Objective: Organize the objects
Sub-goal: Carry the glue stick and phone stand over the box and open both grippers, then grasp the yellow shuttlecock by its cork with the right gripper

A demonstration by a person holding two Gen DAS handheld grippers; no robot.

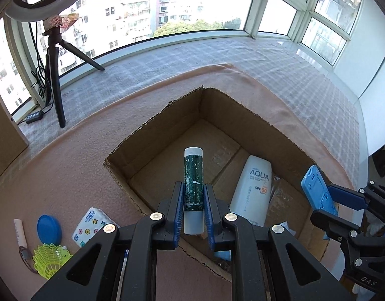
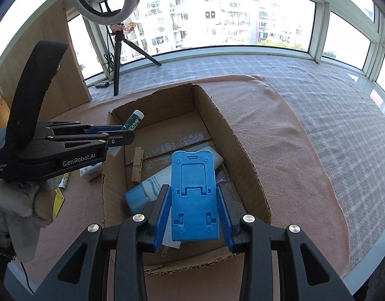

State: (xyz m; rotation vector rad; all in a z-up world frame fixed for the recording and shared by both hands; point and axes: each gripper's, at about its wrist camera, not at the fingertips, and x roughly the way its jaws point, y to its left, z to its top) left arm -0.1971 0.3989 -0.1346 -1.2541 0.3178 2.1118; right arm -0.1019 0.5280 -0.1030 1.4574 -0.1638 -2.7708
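My left gripper point(image 1: 193, 197) is shut on a dark green tube with white ends point(image 1: 193, 183) and holds it over the open cardboard box point(image 1: 152, 125). The tube also shows in the right wrist view point(image 2: 132, 121) at the box's left wall. My right gripper point(image 2: 193, 200) is shut on a blue plastic phone stand point(image 2: 193, 195), above the box's near end; it shows in the left wrist view point(image 1: 318, 188). Inside the box lie a white AQUA sunscreen bottle point(image 1: 255, 190) and a wooden clothespin point(image 2: 137, 164).
Left of the box on the pink cloth point(image 1: 67, 165) lie a tissue pack point(image 1: 92, 225), a blue round lid point(image 1: 49, 228), a green shuttlecock point(image 1: 50, 258) and a pale tube point(image 1: 20, 233). A tripod with ring light point(image 2: 117, 62) stands at the window.
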